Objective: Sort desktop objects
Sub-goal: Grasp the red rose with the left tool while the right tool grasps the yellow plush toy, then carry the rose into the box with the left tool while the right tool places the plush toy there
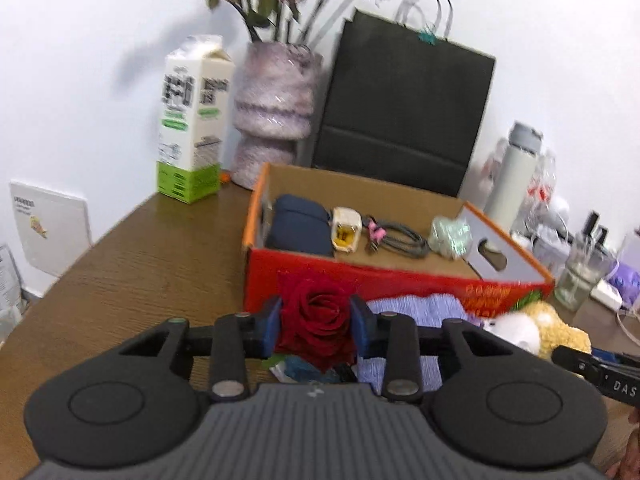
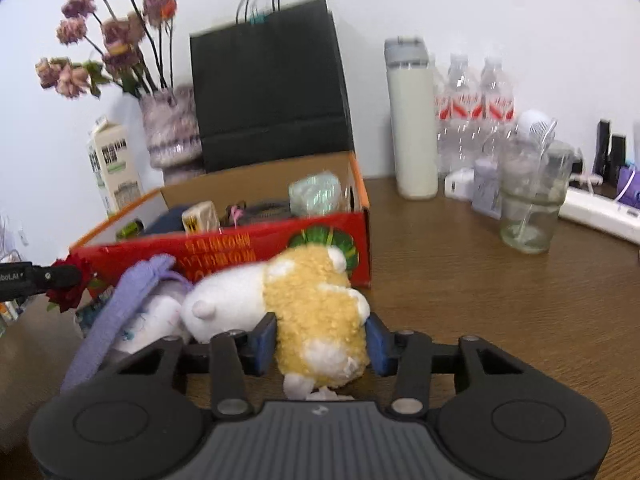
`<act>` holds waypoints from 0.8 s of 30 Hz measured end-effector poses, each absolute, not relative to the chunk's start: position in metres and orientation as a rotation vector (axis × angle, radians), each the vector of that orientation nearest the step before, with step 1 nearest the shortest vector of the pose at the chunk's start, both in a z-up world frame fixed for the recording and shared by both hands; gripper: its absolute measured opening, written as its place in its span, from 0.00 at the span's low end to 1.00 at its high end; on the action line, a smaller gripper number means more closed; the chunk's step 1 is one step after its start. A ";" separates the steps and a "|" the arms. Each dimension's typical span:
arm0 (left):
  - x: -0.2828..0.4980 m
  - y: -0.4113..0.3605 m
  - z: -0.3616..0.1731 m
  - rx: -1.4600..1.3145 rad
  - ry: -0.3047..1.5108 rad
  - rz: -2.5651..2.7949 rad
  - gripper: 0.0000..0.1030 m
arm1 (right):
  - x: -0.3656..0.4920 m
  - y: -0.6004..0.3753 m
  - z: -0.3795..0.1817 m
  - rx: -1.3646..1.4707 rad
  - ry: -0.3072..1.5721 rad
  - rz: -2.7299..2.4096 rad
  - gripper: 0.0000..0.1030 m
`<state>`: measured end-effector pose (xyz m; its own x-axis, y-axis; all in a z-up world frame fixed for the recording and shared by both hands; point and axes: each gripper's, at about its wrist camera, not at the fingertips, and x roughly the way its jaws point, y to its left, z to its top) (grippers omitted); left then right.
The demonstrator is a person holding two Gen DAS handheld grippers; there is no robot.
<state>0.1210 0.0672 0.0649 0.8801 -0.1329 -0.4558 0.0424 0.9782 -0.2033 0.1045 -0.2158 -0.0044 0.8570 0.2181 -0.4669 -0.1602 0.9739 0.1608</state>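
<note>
My left gripper (image 1: 317, 322) is shut on a red rose (image 1: 318, 312), held just in front of the red cardboard box (image 1: 360, 276); the rose also shows in the right wrist view (image 2: 72, 284). My right gripper (image 2: 321, 340) is shut on a yellow and white plush toy (image 2: 312, 304) lying on the wooden table (image 2: 460, 300) before the box (image 2: 256, 244). A purple cloth (image 2: 120, 312) and a white soft item lie left of the plush. The box holds a dark blue pouch (image 1: 298, 226), a small yellow carton (image 1: 346, 230), a grey cable (image 1: 400, 238) and a pale green packet (image 1: 450, 236).
Behind the box stand a milk carton (image 1: 194, 124), a purple vase with dried flowers (image 1: 274, 112) and a black paper bag (image 1: 404, 104). To the right are a white flask (image 2: 412, 120), water bottles (image 2: 476, 116), a glass cup (image 2: 532, 204) and a power strip (image 2: 600, 212).
</note>
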 end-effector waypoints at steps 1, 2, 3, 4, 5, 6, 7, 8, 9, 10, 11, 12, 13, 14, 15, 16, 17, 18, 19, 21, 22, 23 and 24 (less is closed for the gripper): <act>0.113 0.069 0.071 -0.210 0.466 -0.083 0.34 | 0.101 -0.217 -0.001 0.125 0.481 0.203 0.42; 0.104 0.071 0.077 -0.225 0.452 -0.076 0.34 | 0.097 -0.218 0.003 0.132 0.465 0.203 0.41; 0.094 0.073 0.084 -0.241 0.442 -0.076 0.34 | 0.091 -0.218 0.010 0.135 0.454 0.190 0.41; 0.082 0.074 0.090 -0.255 0.436 -0.088 0.34 | 0.084 -0.217 0.019 0.132 0.446 0.173 0.41; 0.070 0.074 0.097 -0.254 0.434 -0.098 0.34 | 0.071 -0.216 0.029 0.130 0.420 0.163 0.41; 0.057 0.072 0.102 -0.240 0.437 -0.100 0.34 | 0.058 -0.214 0.039 0.129 0.391 0.167 0.41; 0.042 0.069 0.106 -0.221 0.438 -0.098 0.34 | 0.041 -0.213 0.050 0.123 0.366 0.181 0.41; 0.028 0.066 0.109 -0.200 0.435 -0.098 0.35 | 0.027 -0.212 0.059 0.118 0.353 0.194 0.41; 0.014 0.062 0.109 -0.179 0.436 -0.094 0.35 | 0.013 -0.211 0.066 0.115 0.347 0.212 0.41; -0.001 0.058 0.107 -0.153 0.440 -0.090 0.35 | 0.000 -0.211 0.072 0.116 0.349 0.230 0.41; -0.014 0.054 0.102 -0.133 0.443 -0.093 0.35 | -0.012 -0.210 0.074 0.114 0.364 0.249 0.41; -0.024 0.050 0.097 -0.121 0.457 -0.098 0.35 | -0.021 -0.208 0.072 0.097 0.396 0.267 0.41; -0.035 0.045 0.089 -0.105 0.481 -0.099 0.35 | -0.029 -0.206 0.069 0.076 0.431 0.278 0.41; -0.043 0.041 0.082 -0.097 0.502 -0.105 0.35 | -0.035 -0.204 0.062 0.059 0.469 0.279 0.41; -0.050 0.037 0.074 -0.090 0.529 -0.116 0.35 | -0.041 -0.202 0.056 0.046 0.506 0.270 0.41; -0.055 0.033 0.067 -0.081 0.552 -0.119 0.35 | -0.047 -0.201 0.047 0.038 0.543 0.255 0.42; -0.059 0.028 0.060 -0.070 0.576 -0.122 0.35 | -0.052 -0.199 0.040 0.032 0.569 0.249 0.42; -0.063 0.024 0.053 -0.053 0.601 -0.123 0.35 | -0.058 -0.199 0.032 0.030 0.593 0.252 0.42; -0.065 0.018 0.046 -0.030 0.628 -0.116 0.36 | -0.063 -0.199 0.025 0.034 0.610 0.256 0.43; -0.074 0.009 0.038 0.037 0.617 -0.101 0.38 | -0.073 -0.199 0.013 0.025 0.622 0.253 0.45; -0.077 0.004 0.037 0.073 0.603 -0.093 0.42 | -0.077 -0.200 0.008 0.022 0.621 0.251 0.48; -0.079 0.002 0.036 0.093 0.595 -0.086 0.46 | -0.083 -0.200 0.004 0.016 0.616 0.252 0.52; -0.080 0.002 0.036 0.104 0.591 -0.082 0.55 | -0.086 -0.200 0.000 0.007 0.612 0.261 0.62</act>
